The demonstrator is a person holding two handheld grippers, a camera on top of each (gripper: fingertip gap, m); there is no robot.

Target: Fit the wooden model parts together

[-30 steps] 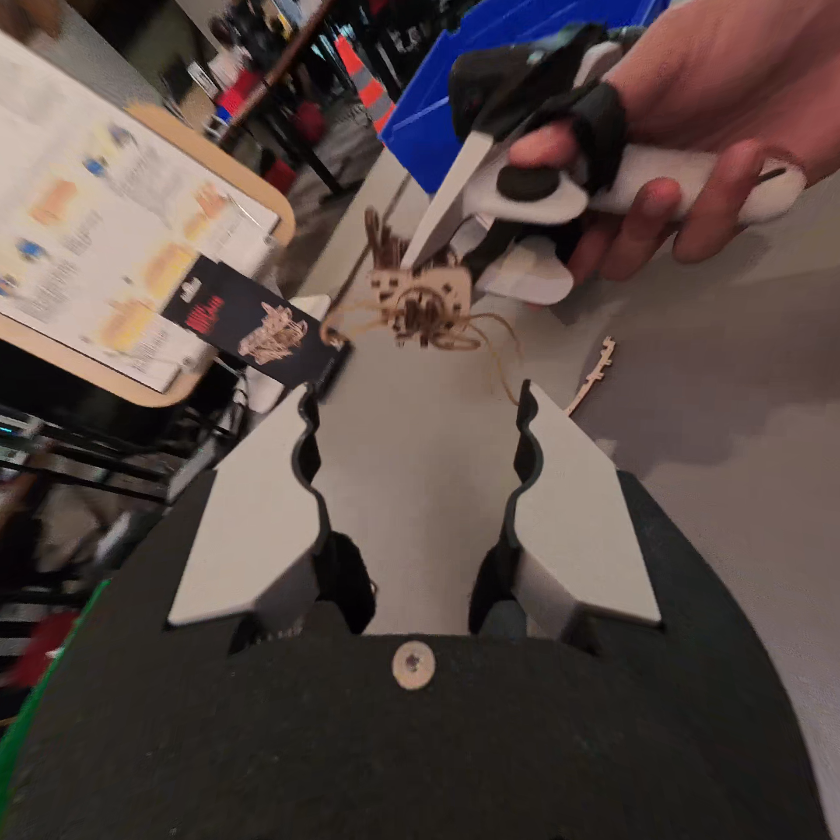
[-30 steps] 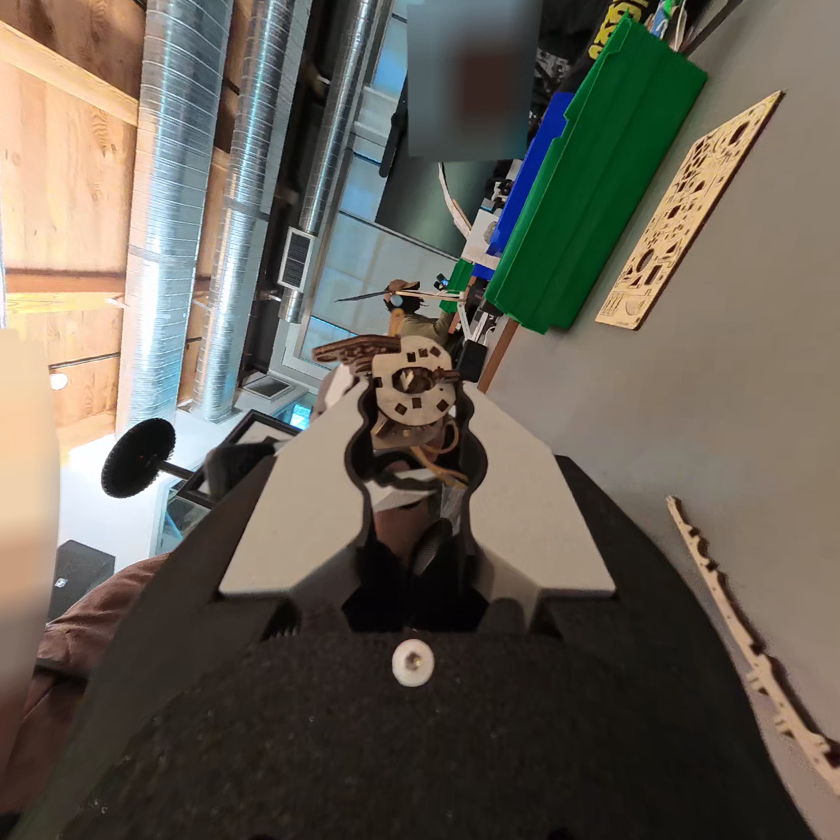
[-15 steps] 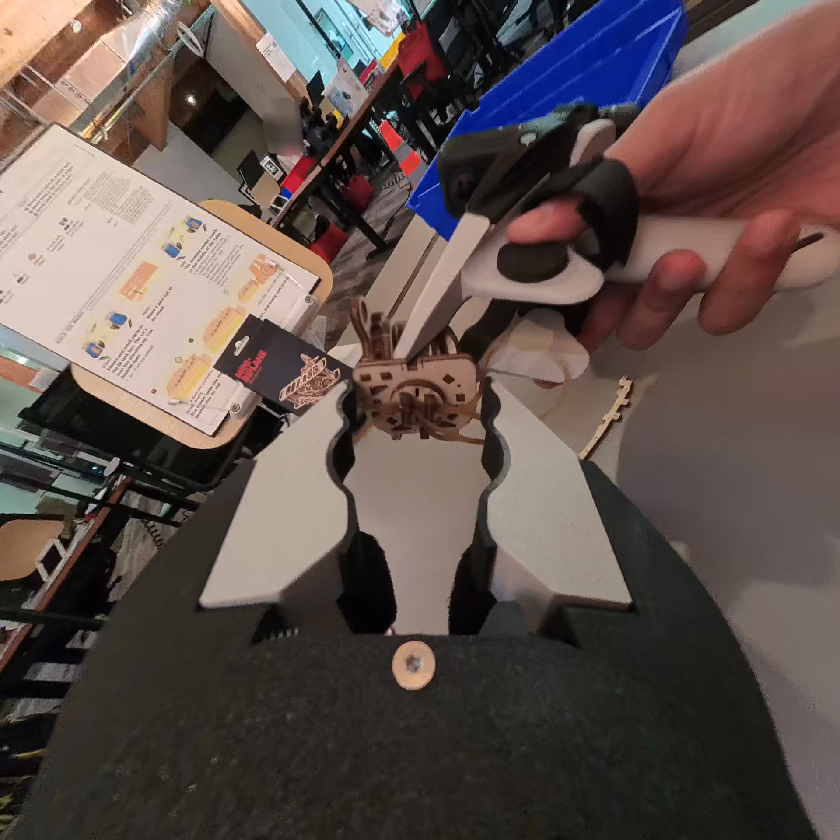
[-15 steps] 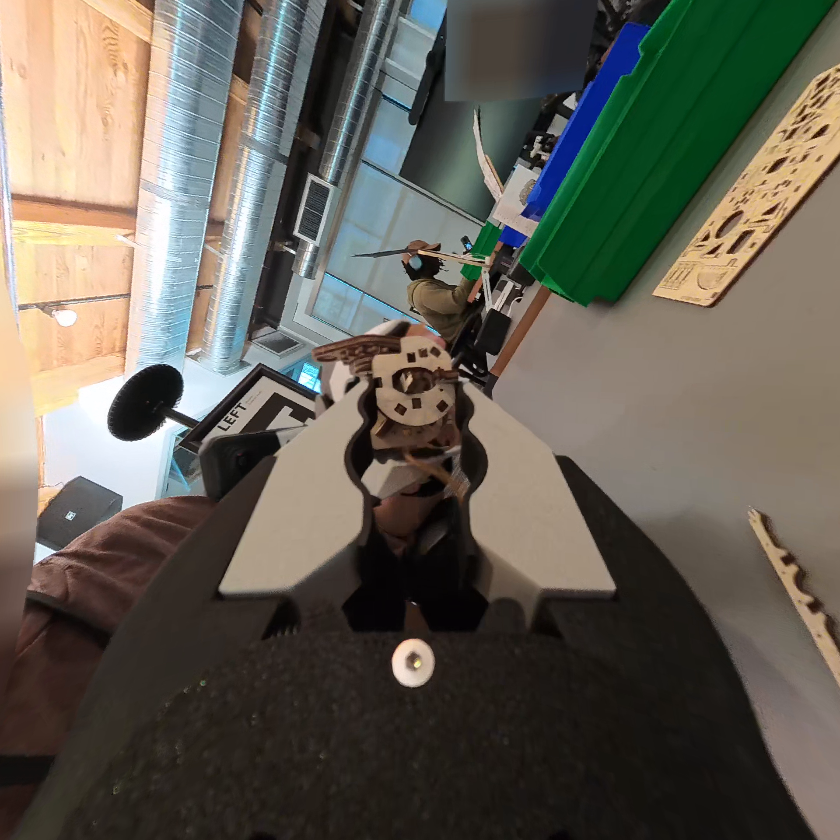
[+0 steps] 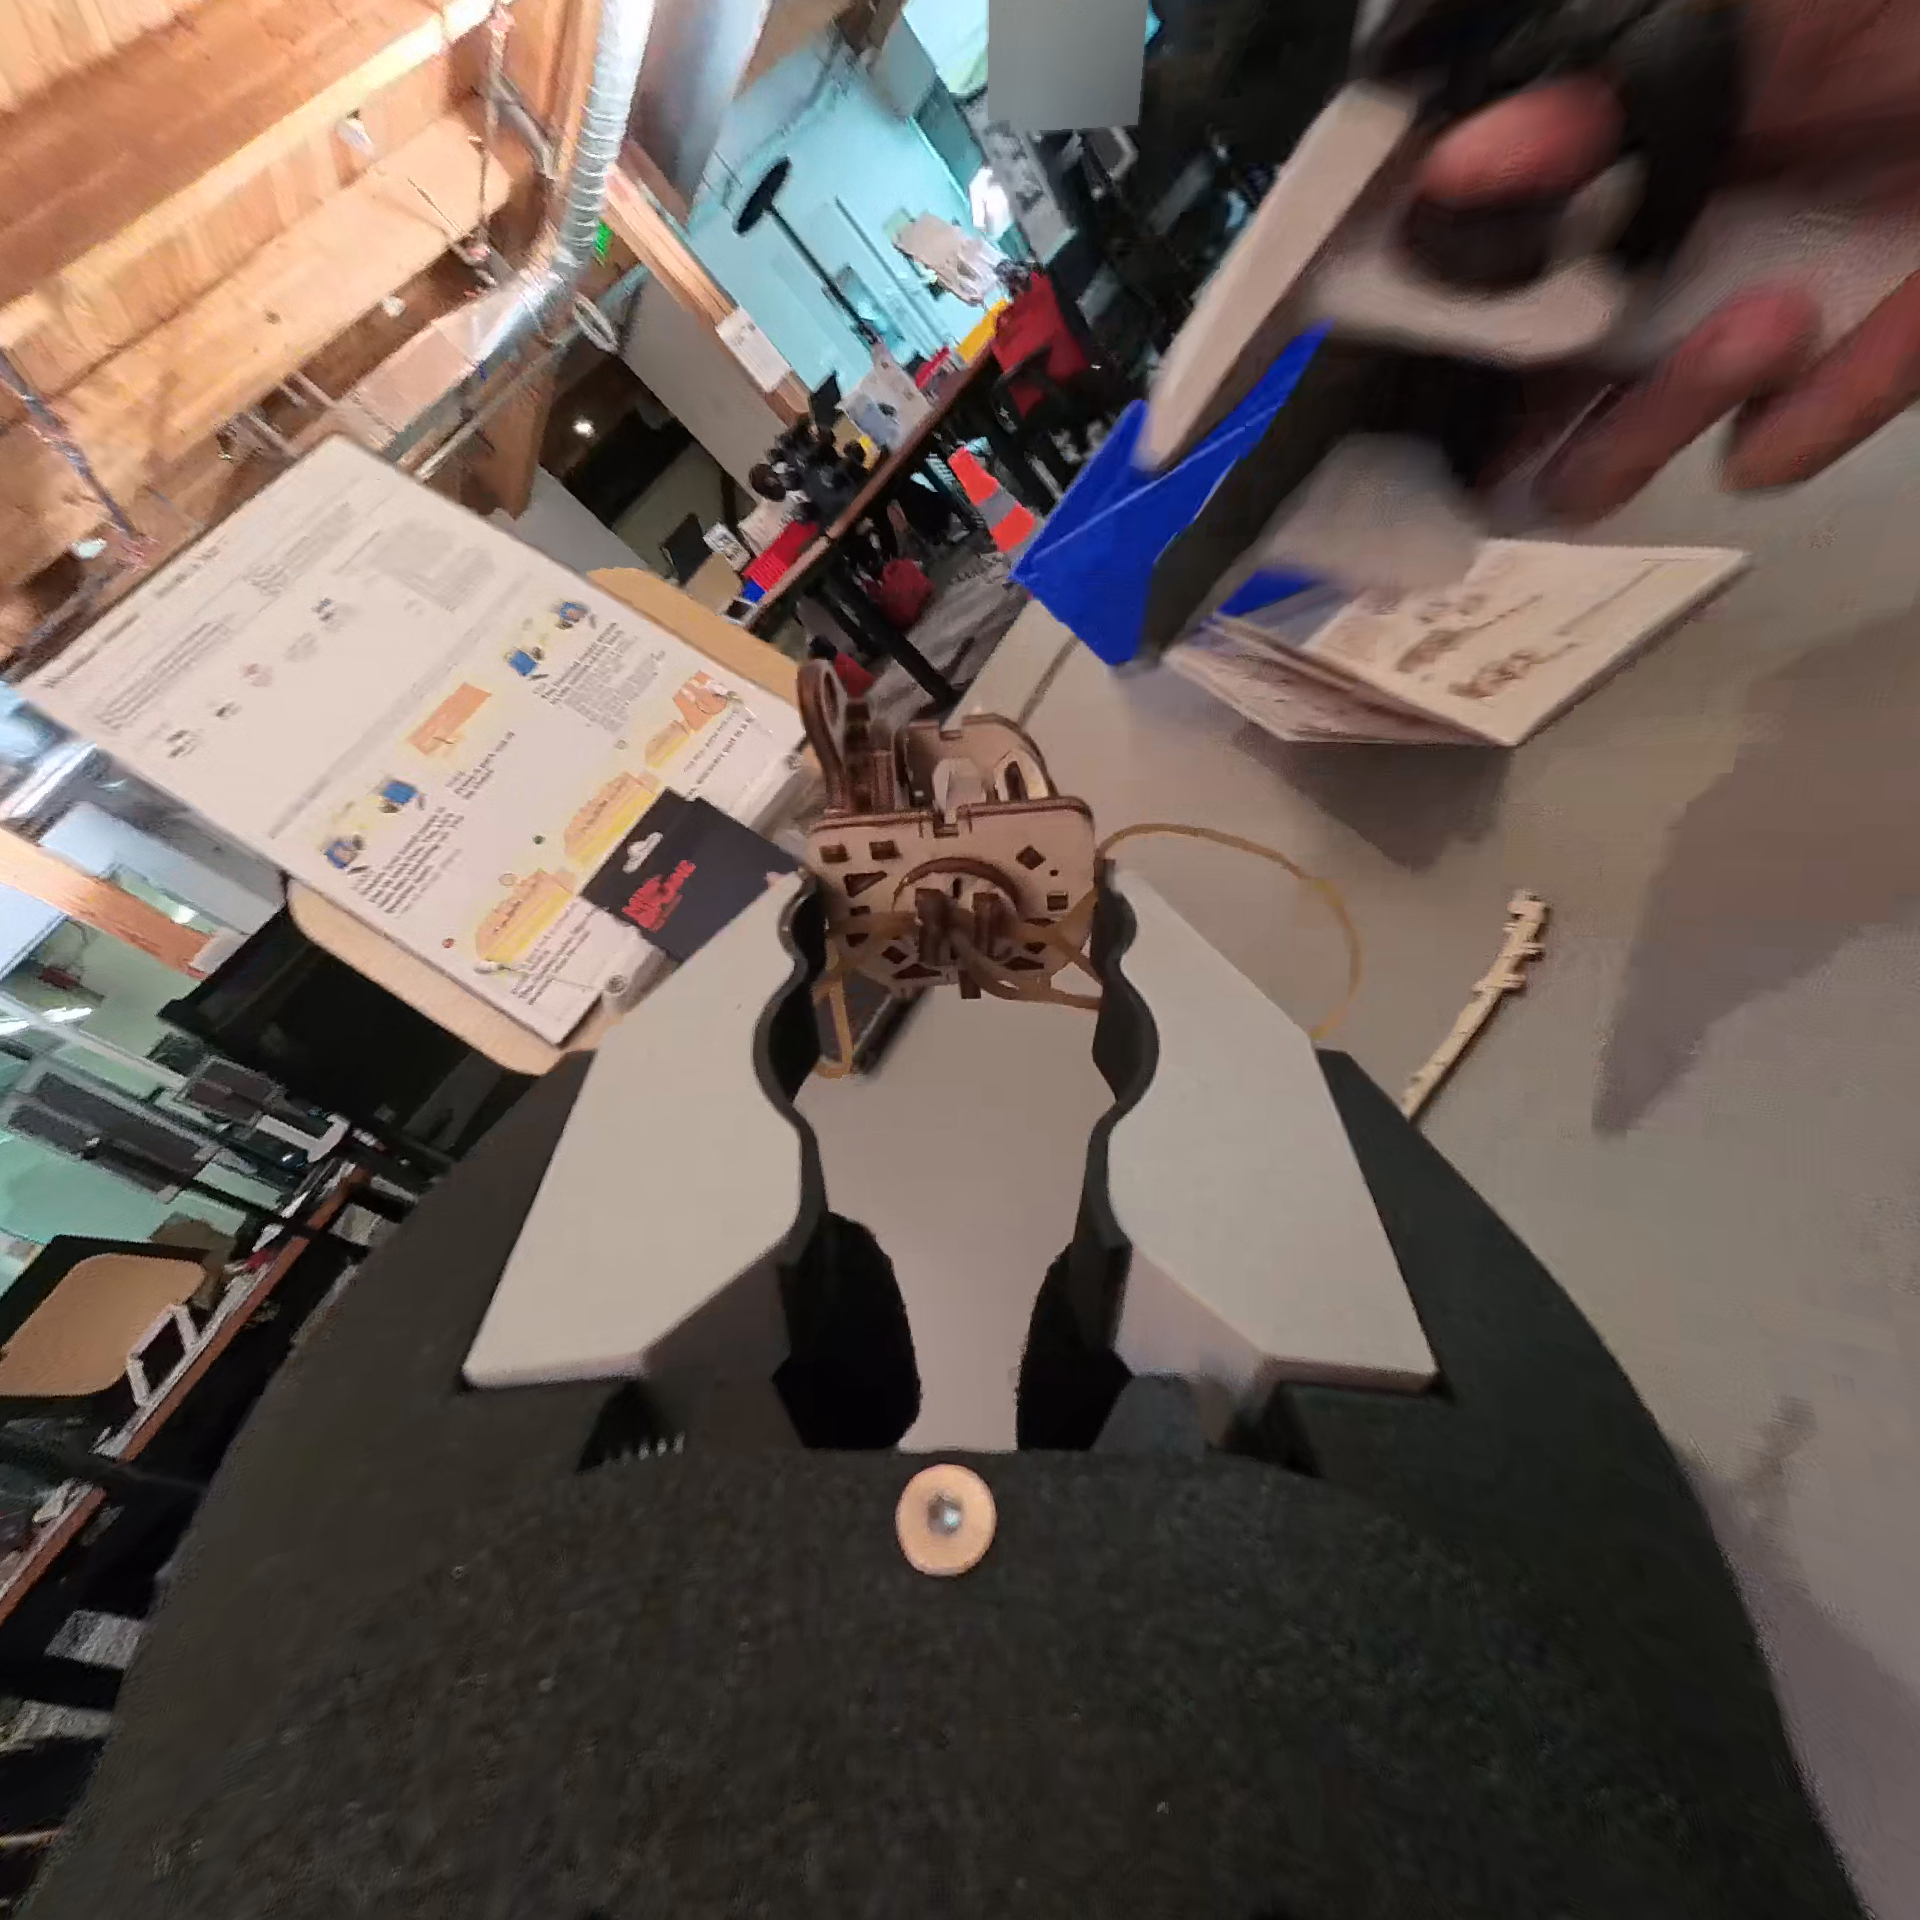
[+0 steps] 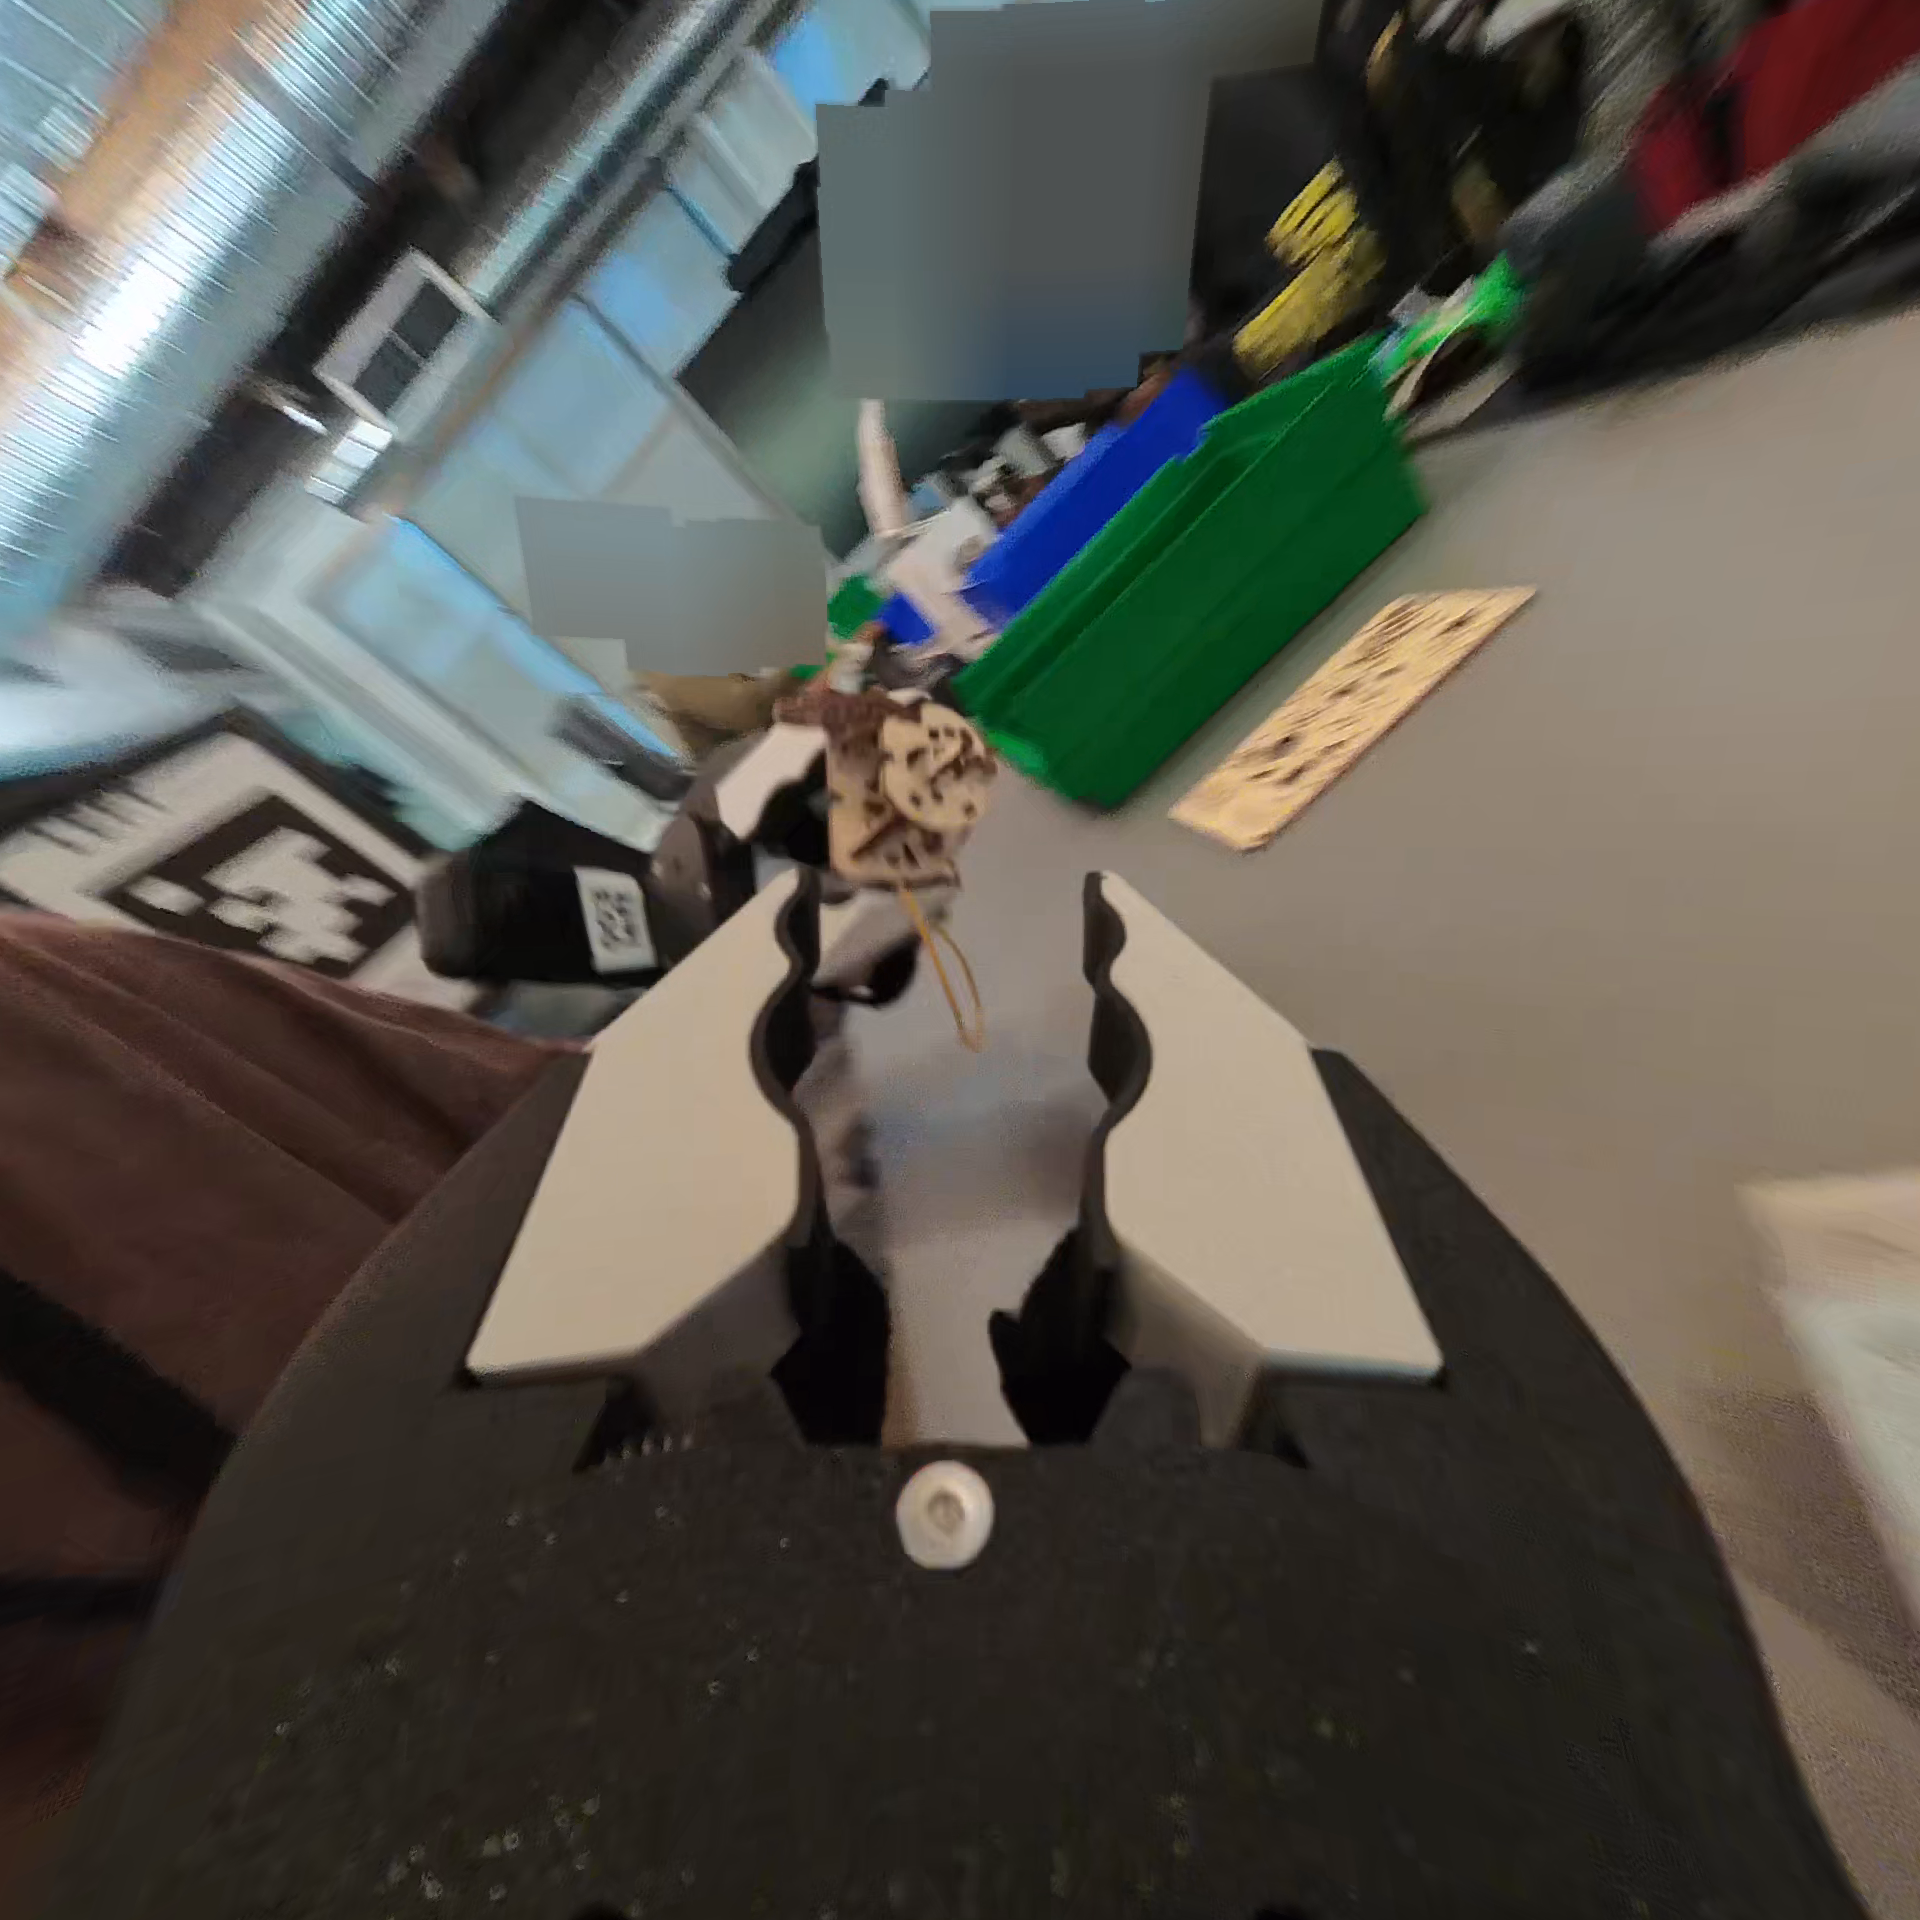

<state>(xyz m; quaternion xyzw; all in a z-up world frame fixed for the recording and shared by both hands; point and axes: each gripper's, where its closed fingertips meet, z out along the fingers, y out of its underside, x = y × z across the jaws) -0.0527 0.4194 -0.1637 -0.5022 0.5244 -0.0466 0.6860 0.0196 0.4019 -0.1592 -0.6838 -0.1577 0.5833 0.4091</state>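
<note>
A small wooden model (image 5: 951, 894) of laser-cut plates, with a rubber band (image 5: 1325, 914) hanging from it, is held above the grey table. My left gripper (image 5: 954, 902) is shut on it at the fingertips. My right gripper (image 6: 948, 883) is open and empty, a short way back from the model (image 6: 904, 790). In the left wrist view the right gripper appears blurred at the top right, held by a hand, with one grey finger (image 5: 1268, 239) pointing down. In the right wrist view the left gripper's finger (image 6: 764, 769) shows beside the model.
A thin wooden strip (image 5: 1486, 987) and an open booklet (image 5: 1455, 655) lie on the table. A blue bin (image 5: 1101, 540) stands behind. An instruction board (image 5: 416, 727) and a black card (image 5: 675, 883) are at the left. A green bin (image 6: 1195, 623) and a wooden parts sheet (image 6: 1351, 707) are farther off.
My left gripper has closed on the wooden model. My right gripper has opened, let go of the model and pulled back and up from it.
</note>
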